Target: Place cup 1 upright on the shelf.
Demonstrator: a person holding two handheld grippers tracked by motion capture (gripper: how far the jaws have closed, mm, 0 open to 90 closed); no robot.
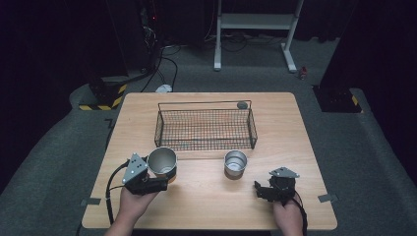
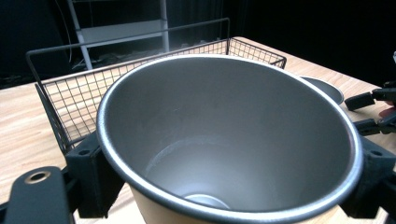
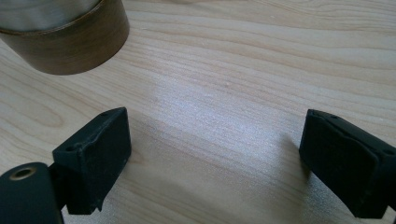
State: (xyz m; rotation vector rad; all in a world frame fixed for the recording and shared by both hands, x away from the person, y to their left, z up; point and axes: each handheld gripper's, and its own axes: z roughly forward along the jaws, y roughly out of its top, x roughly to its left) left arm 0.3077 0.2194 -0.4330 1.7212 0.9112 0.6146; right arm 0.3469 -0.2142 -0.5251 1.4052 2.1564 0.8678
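There were two metal cups: one cup (image 1: 162, 161) sat between the left jaws, the other cup (image 1: 235, 162) stood ahead of the right jaws. One wire basket (image 1: 205, 129) lay beyond both.

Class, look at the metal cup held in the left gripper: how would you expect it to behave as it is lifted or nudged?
The metal cup looks rigid, so the left gripper closed on its sides probably won't dent it. It is empty, so likely light. Its smooth wall may slip between the pads, and being tall it could tip if nudged near the rim.
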